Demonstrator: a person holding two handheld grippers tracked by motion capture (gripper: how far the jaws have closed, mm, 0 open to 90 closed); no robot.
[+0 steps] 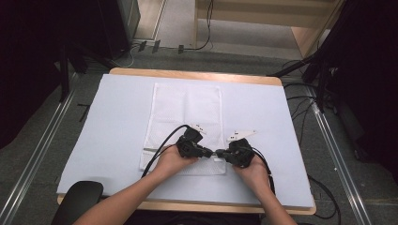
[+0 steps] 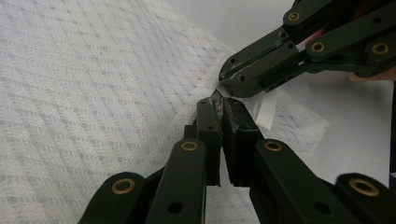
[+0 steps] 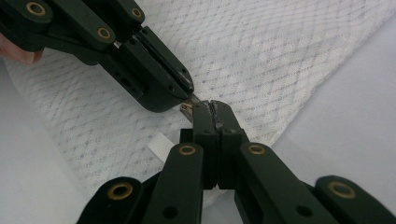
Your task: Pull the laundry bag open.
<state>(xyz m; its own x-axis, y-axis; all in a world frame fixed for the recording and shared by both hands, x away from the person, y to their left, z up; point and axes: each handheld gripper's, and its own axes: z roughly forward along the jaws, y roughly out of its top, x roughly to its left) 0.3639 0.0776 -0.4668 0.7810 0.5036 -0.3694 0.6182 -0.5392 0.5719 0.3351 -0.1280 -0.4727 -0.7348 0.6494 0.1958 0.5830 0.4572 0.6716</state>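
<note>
Your left gripper [image 1: 212, 152] and right gripper [image 1: 219, 153] meet tip to tip at the white mesh bag's [image 1: 185, 110] near right corner, by the tabletop's [image 1: 263, 117] near edge. Both jaws are pressed closed, pinching a small metal zipper pull [image 3: 189, 107] there.

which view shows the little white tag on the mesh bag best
The left gripper view: the white tag hangs clear beside the closed left claw. The right gripper view shows a corner of it; the high view shows it as a speck.

No writing can be read anywhere; the white tag [image 2: 264, 112] looks blank.
</note>
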